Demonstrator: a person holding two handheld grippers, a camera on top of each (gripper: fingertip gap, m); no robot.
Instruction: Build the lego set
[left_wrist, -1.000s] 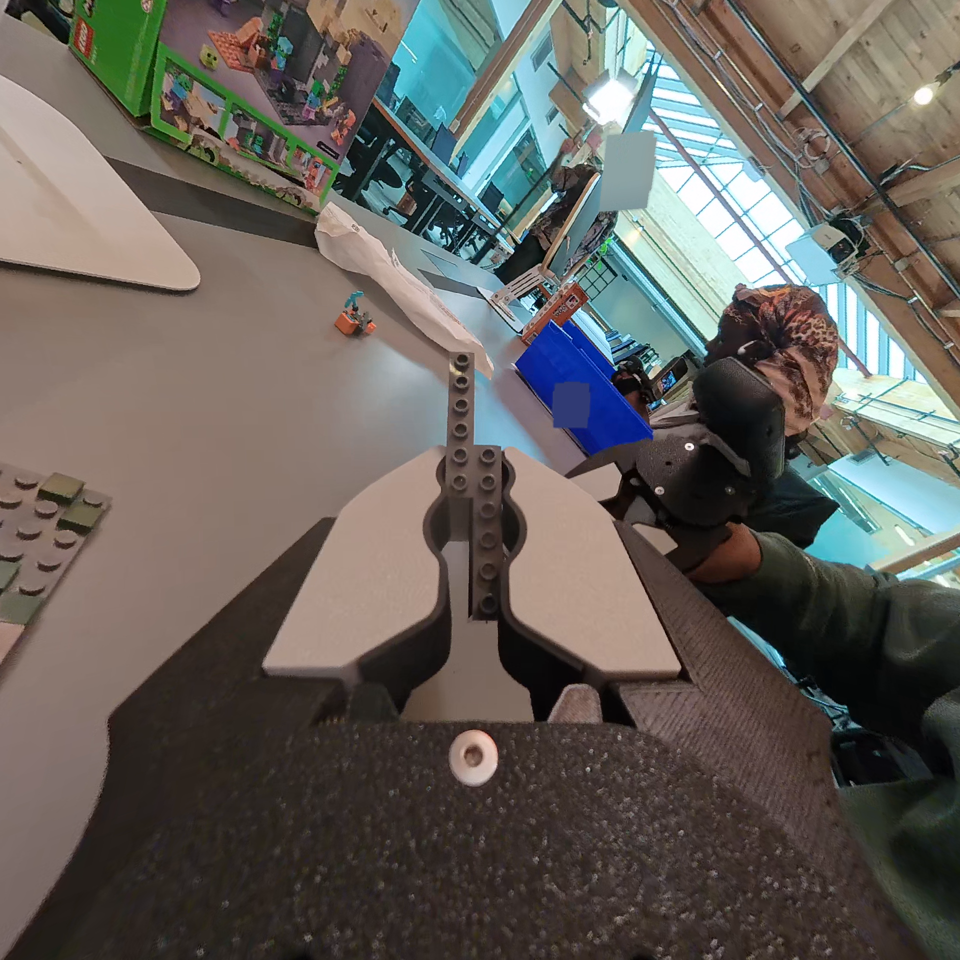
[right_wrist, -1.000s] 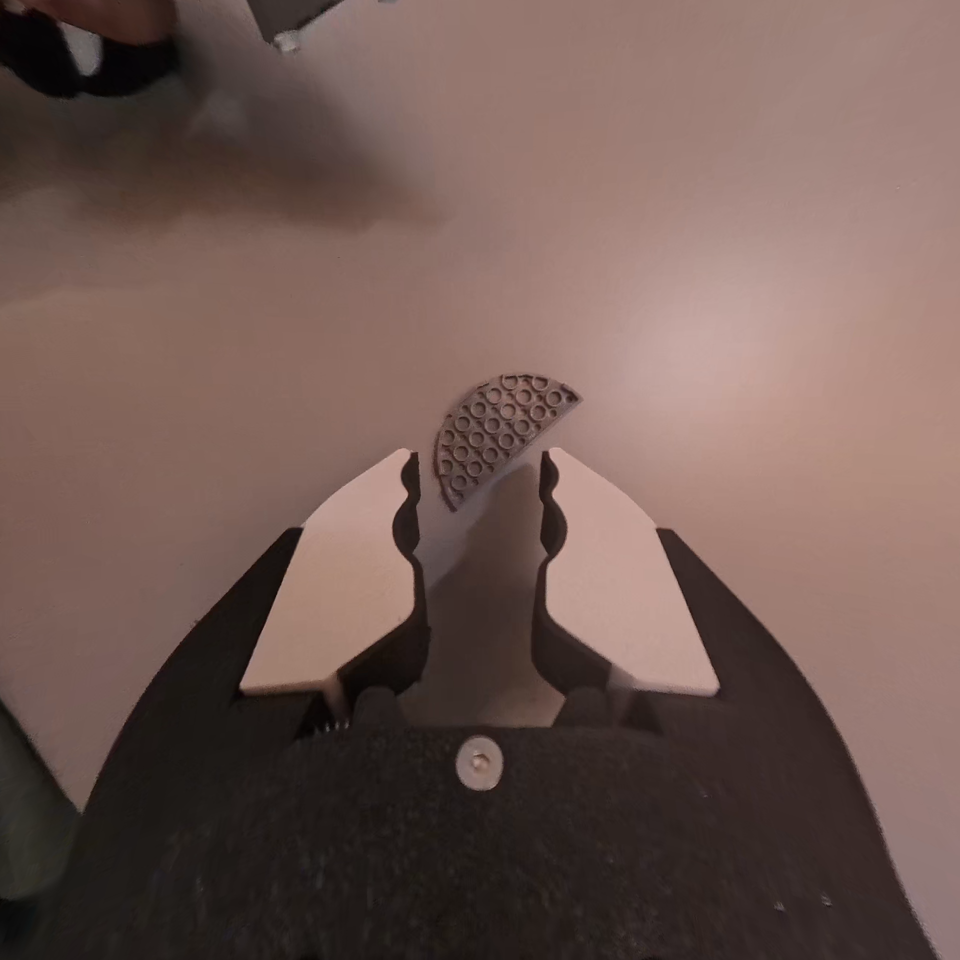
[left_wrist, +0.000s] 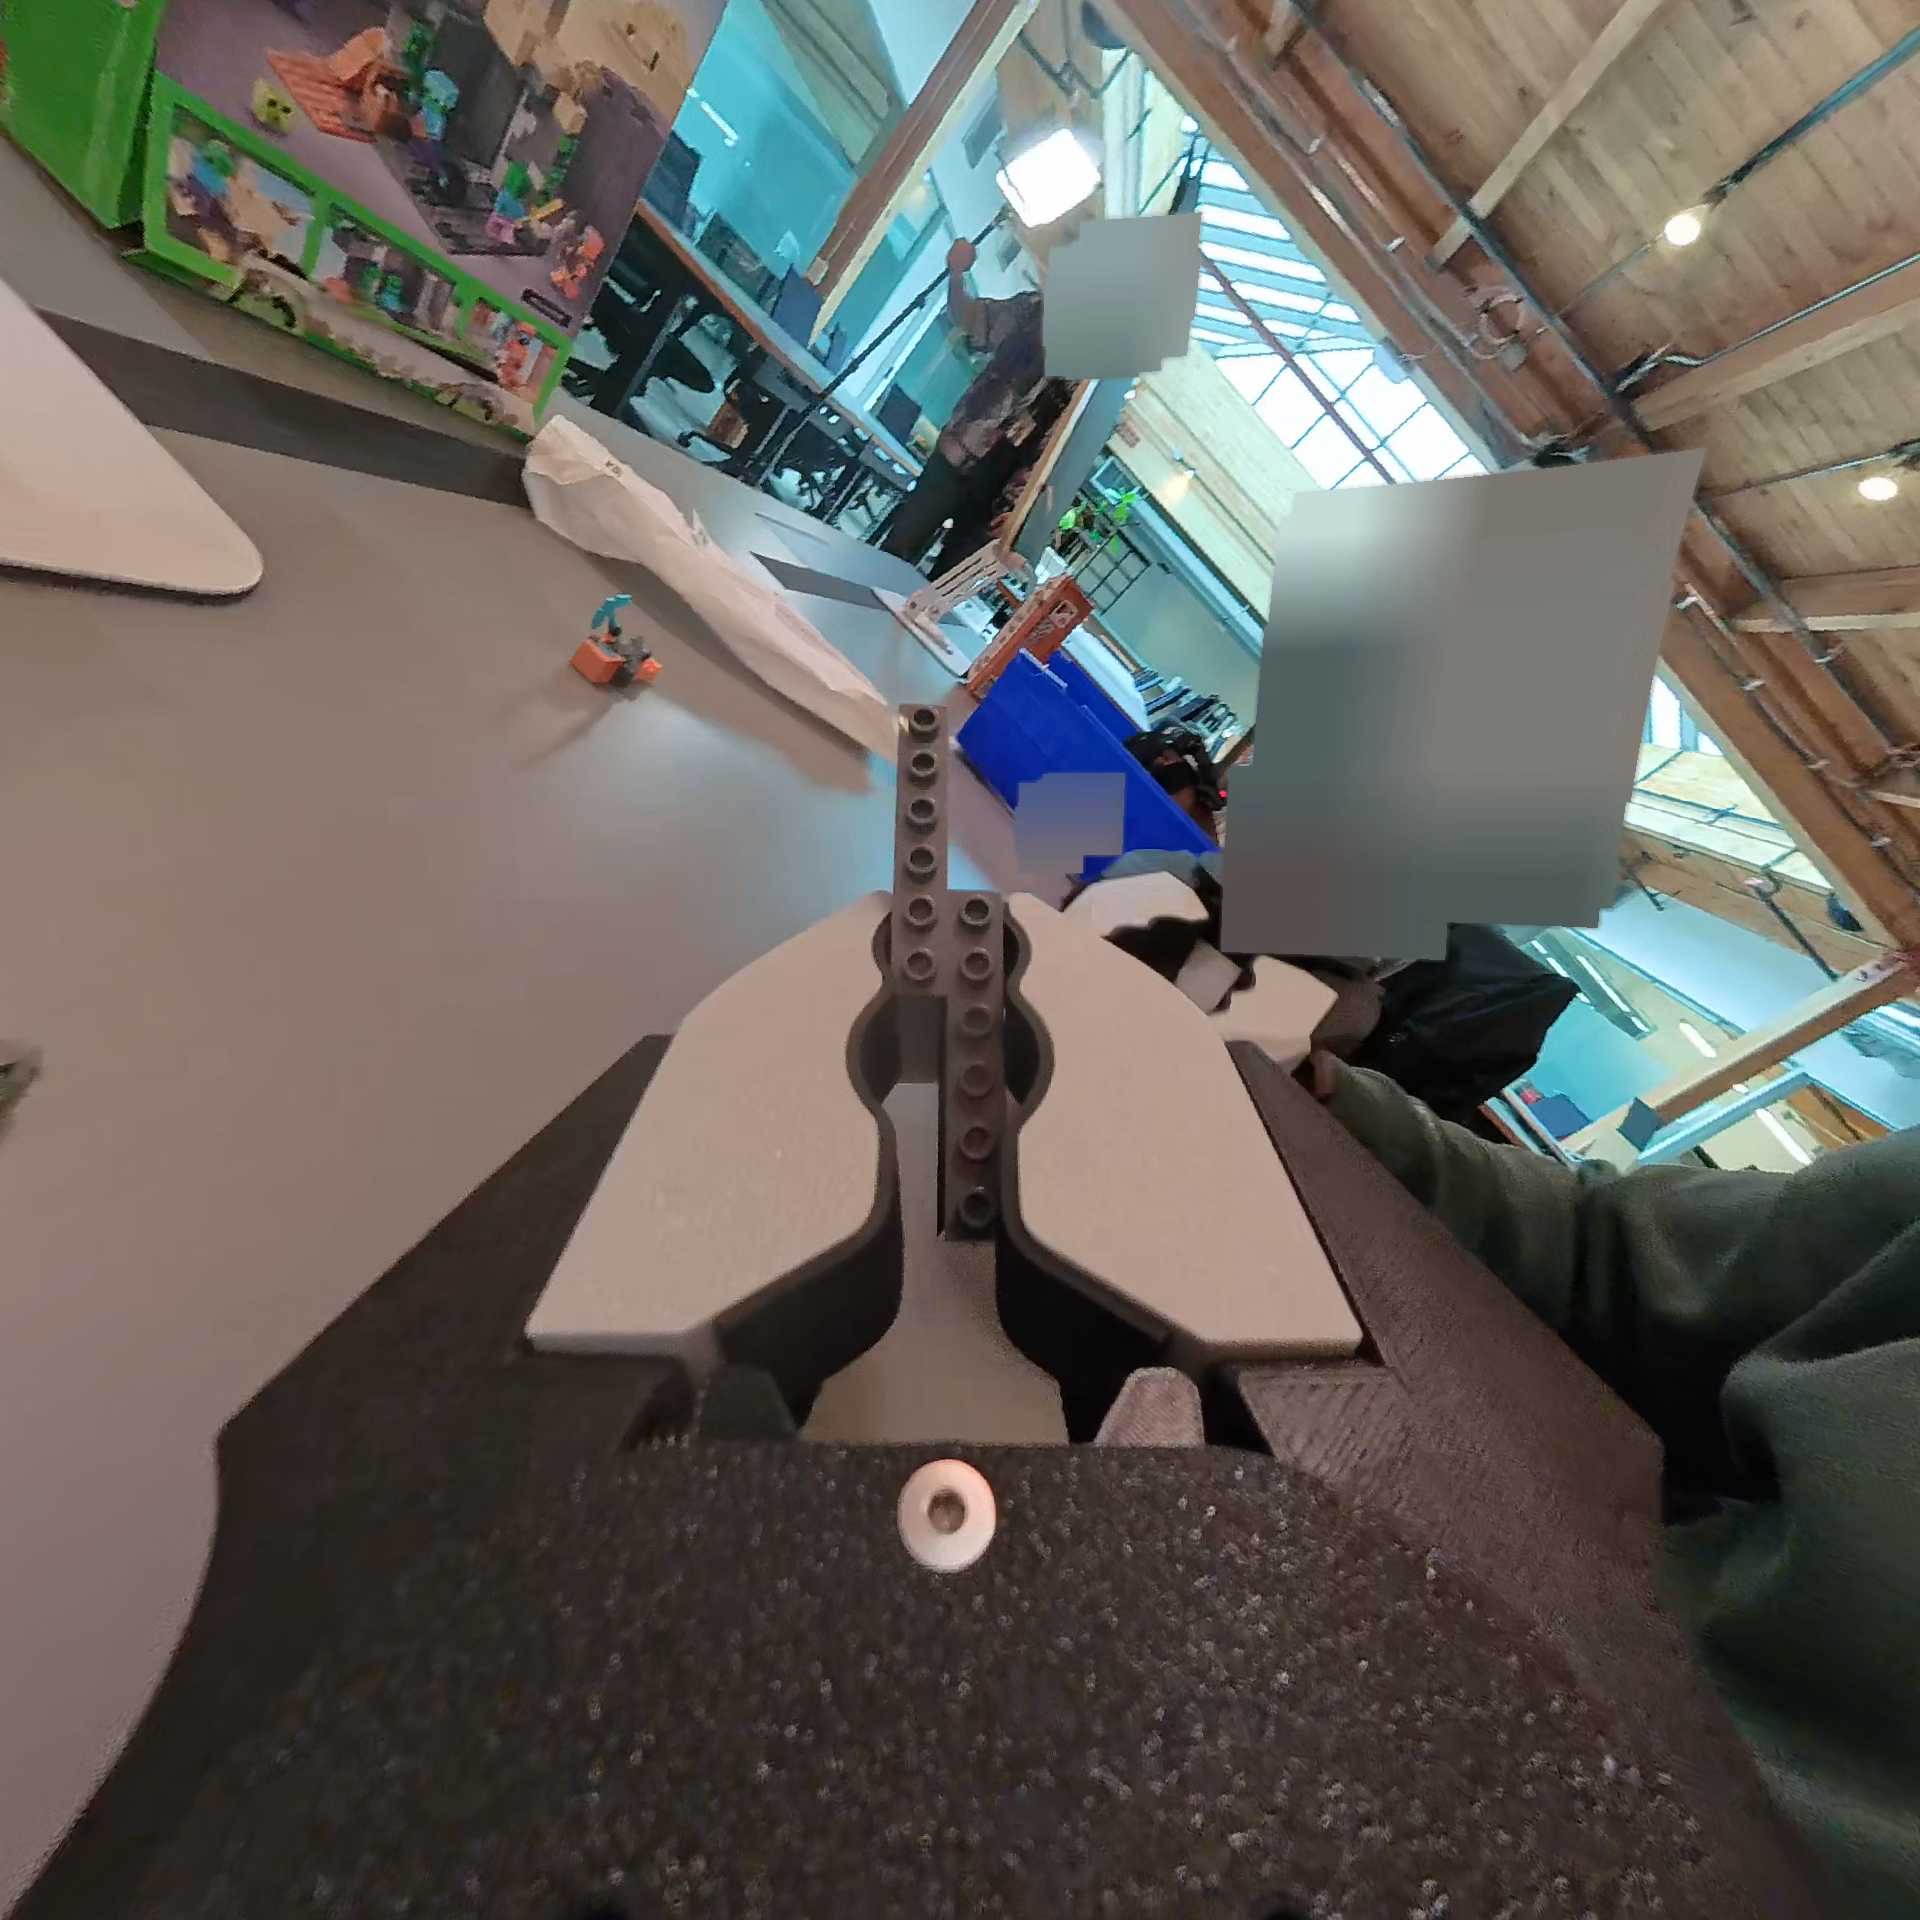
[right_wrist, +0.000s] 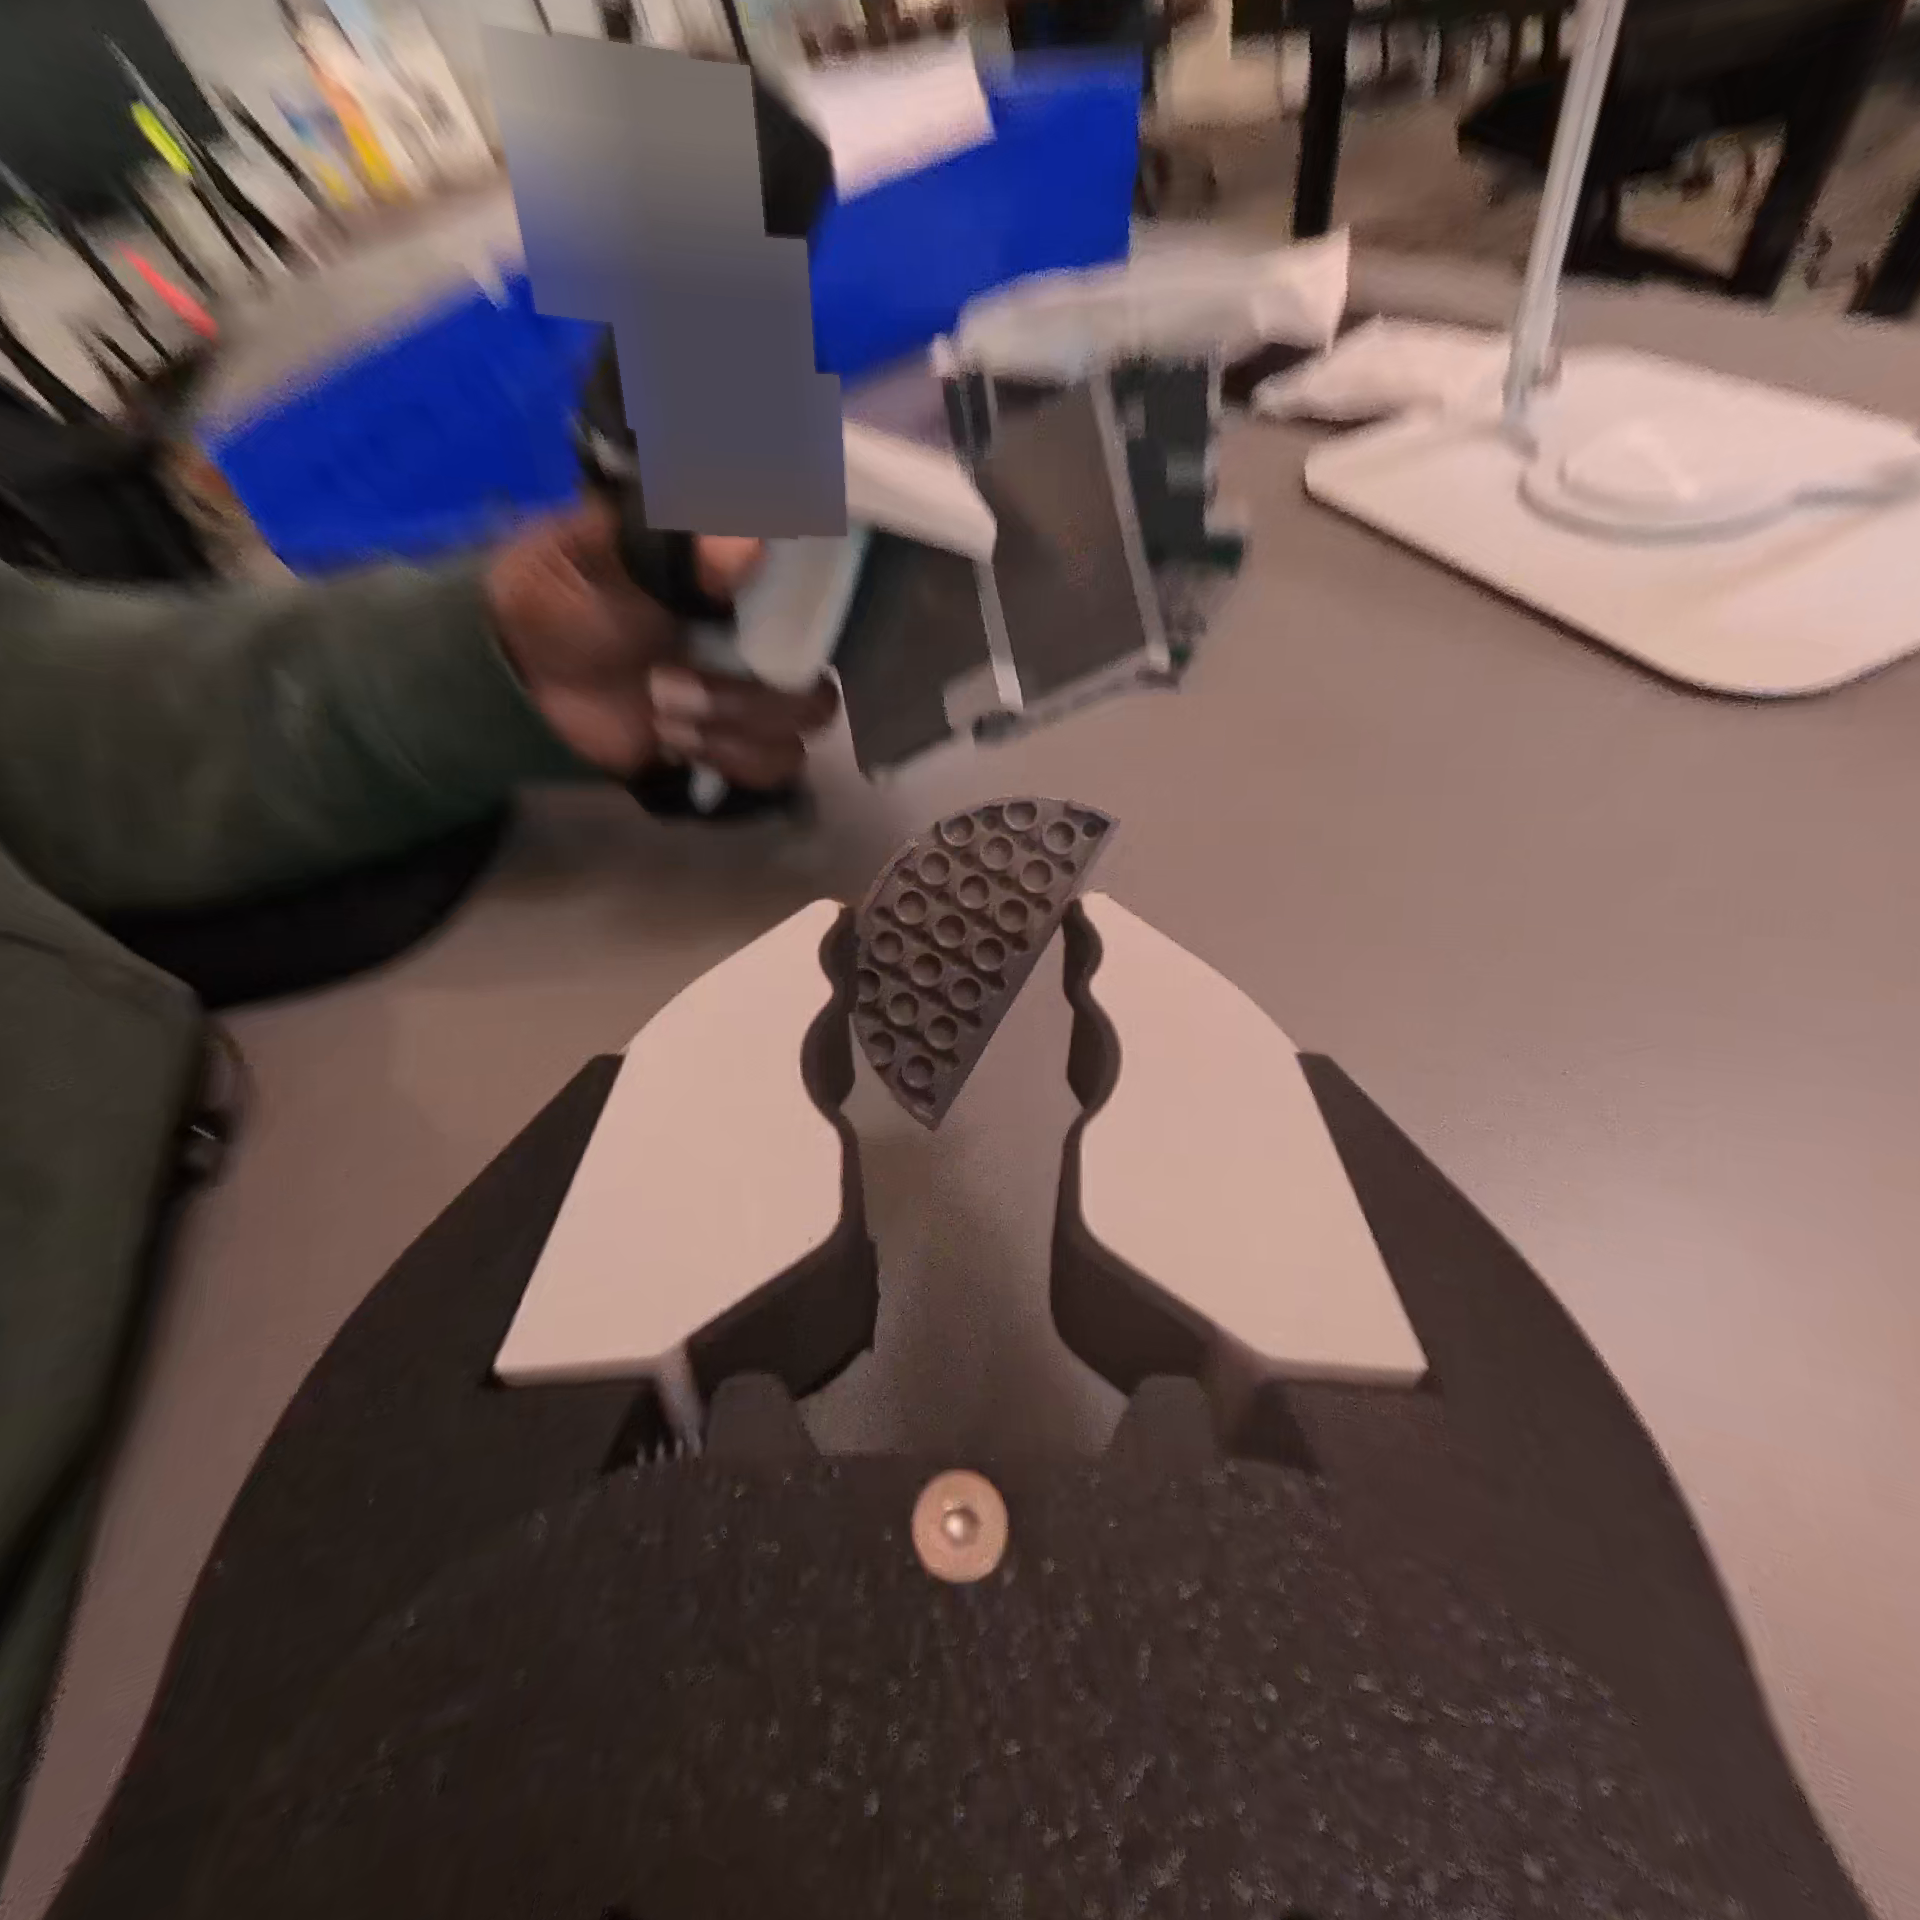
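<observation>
**Both grippers hold grey bricks above the grey surface**

The left gripper (left_wrist: 943, 925) has its fingers (left_wrist: 748, 1122) pressed onto a dark grey stepped plate (left_wrist: 948, 966), two narrow studded strips joined side by side with an offset. One strip reaches forward past the fingertips, studs facing the camera; the other runs back into the gap between the fingers. The piece is lifted off the surface (left_wrist: 312, 883).

The right gripper (right_wrist: 961, 914) clamps a dark grey half-round plate (right_wrist: 971, 951), held tilted with its hollow underside toward the camera. Its curved edge sits against the left finger and its straight edge against the right one, and the upper end pokes out past the tips. This view is motion-blurred, so the background detail is hard to read.

Farther along the surface stands a blue bin (left_wrist: 1070, 758); its contents cannot be made out in either view. A green set box (left_wrist: 343, 187) stands at the far left edge, with a crumpled white paper bag (left_wrist: 707, 582) lying near it. A small orange-based model (left_wrist: 613, 655) sits alone on the surface, apart from the bag. A flat white base (left_wrist: 104, 499) lies at the left.

In the right wrist view, the person's hand (right_wrist: 623, 644) in a green sleeve grips the left gripper's handle.
</observation>
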